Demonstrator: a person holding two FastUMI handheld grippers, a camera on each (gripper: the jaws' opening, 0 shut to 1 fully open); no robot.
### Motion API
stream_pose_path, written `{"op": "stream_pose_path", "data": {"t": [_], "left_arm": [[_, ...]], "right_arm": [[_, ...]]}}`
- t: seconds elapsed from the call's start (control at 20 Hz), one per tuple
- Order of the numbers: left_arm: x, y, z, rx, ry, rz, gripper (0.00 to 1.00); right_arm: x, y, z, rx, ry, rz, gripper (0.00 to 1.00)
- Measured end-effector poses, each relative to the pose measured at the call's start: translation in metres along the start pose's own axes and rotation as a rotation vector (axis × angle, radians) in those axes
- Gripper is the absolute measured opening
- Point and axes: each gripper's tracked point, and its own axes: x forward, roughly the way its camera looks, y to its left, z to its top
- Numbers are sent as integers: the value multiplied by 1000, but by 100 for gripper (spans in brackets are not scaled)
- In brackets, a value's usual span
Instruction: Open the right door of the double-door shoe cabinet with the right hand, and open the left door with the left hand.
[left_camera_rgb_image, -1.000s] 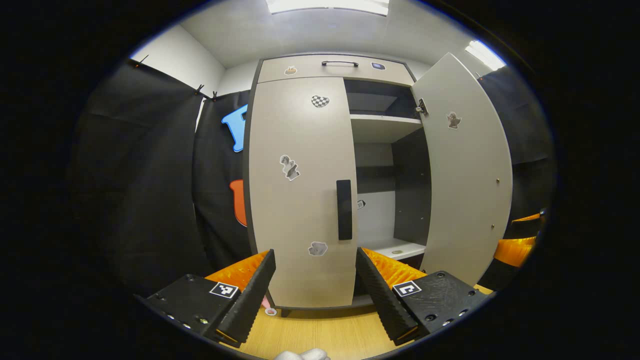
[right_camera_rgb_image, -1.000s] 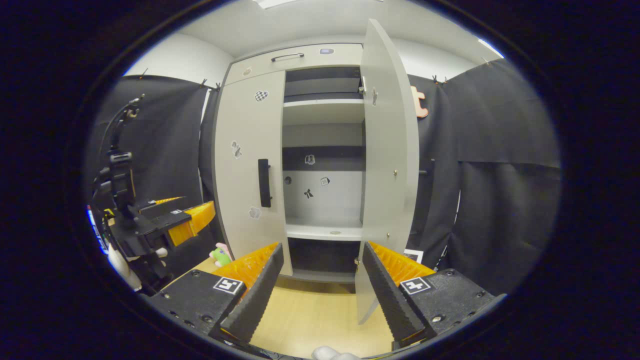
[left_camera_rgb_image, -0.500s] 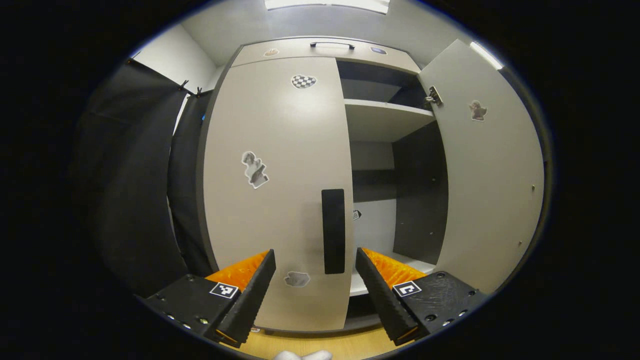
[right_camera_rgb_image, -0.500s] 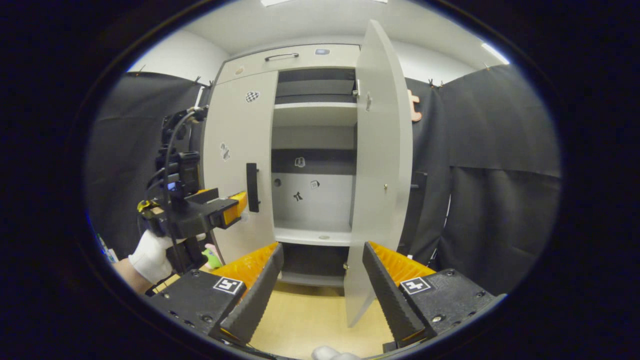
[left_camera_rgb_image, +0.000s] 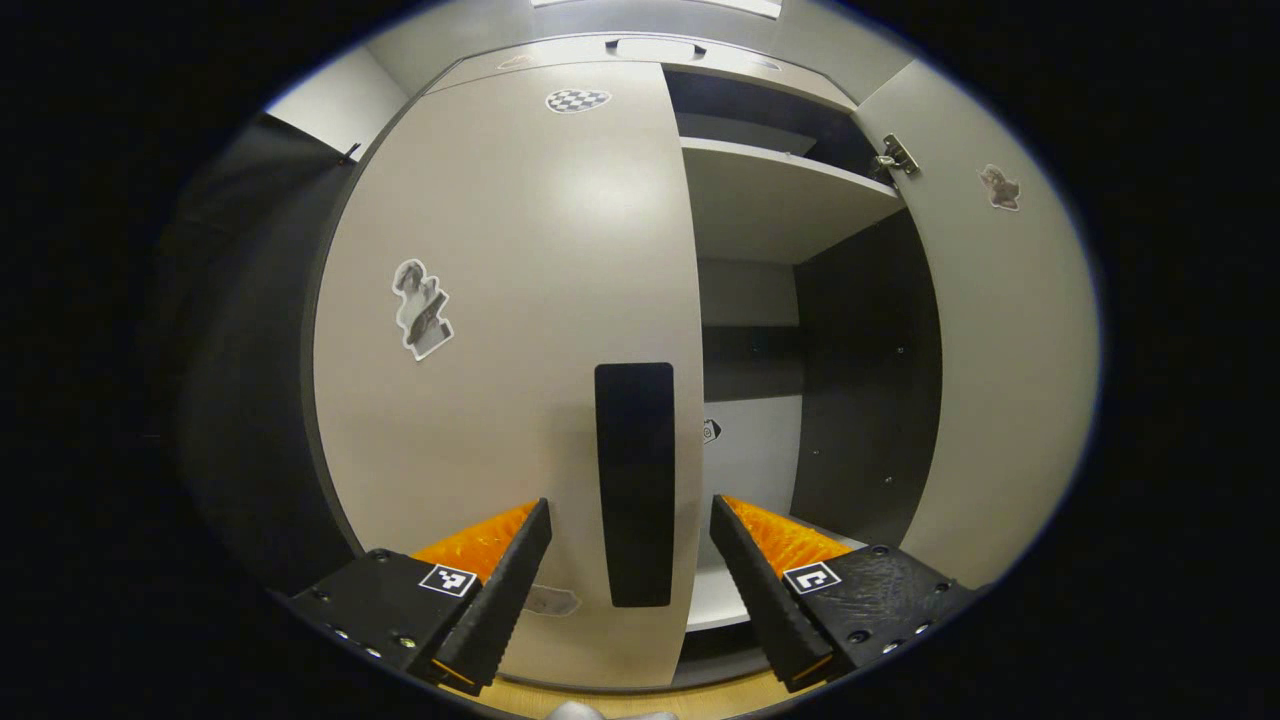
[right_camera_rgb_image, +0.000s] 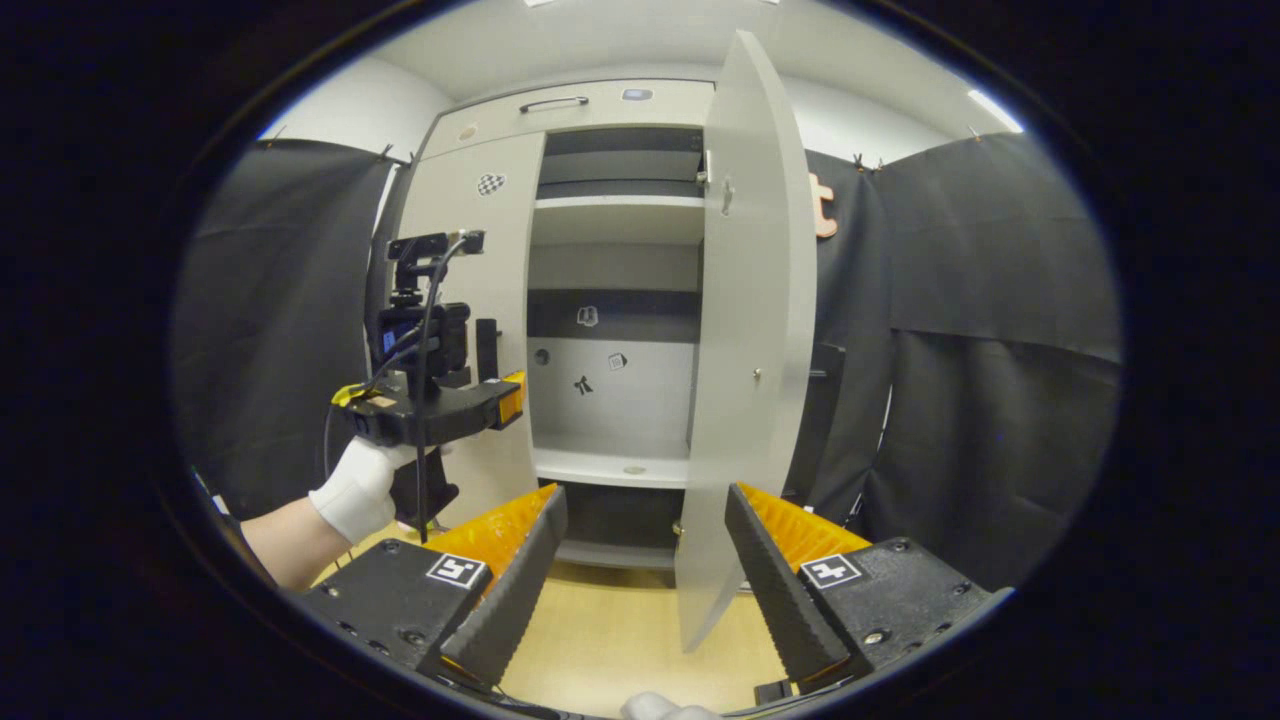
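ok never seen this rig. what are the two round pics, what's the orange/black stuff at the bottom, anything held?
No robot arm here: a person carries a hand-held gripper in each hand, each with a fisheye camera looking along its jaws. In the left gripper view, the left gripper is open, its jaws either side of the black handle on the closed left door, not gripping. In the right gripper view, the right gripper is open and empty, facing the already open right door; the gloved hand belongs to the other gripper. Nothing is held.

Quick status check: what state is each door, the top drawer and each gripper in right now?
Left door: closed, its black handle ungrasped.
Right door: swung open.
Top drawer: closed.
Left gripper: open, lined up on the handle.
Right gripper: open, empty.
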Motion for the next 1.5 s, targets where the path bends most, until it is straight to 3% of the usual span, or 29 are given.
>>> {"op": "stream_pose_path", "data": {"t": [0.05, 0.1, 0.15, 0.2, 0.25, 0.45, 0.5, 0.55, 0.6, 0.65, 0.75, 1.5], "left_arm": [[1, 4, 1, 6, 3, 23, 90], [0, 4, 0, -2, 9, 25, 97], [3, 3, 1, -2, 5, 27, 76], [2, 4, -1, 7, 15, 28, 76], [2, 4, -2, 12, 23, 29, 58], [1, 0, -3, 7, 31, 12, 29], [2, 0, -2, 1, 36, 9, 25], [1, -1, -2, -3, 36, 8, 12], [1, -1, -2, -15, 36, 7, 17], [-1, -1, -2, -12, 39, 1, 8], [-2, -1, -1, -13, 39, -11, 5], [-57, 7, 3, -41, 24, -47, 5]], "right_arm": [[-1, 0, -2, 3, 5, 2, 99], [-1, 0, -3, 5, 7, 5, 99], [-2, -1, -4, 6, 7, 6, 99], [-3, -2, -4, 7, 7, 10, 99], [-4, -2, -5, 14, 8, 11, 99], [-9, -1, -4, 27, -1, 16, 99], [-11, -1, -6, 30, 0, 19, 99], [-12, 0, -6, 32, 1, 22, 99], [-13, 0, -8, 33, 3, 25, 99], [-15, 1, -8, 35, 2, 28, 99], [-18, 3, -9, 41, 4, 35, 99], [-59, 13, -21, 50, -8, 67, 99]]}}
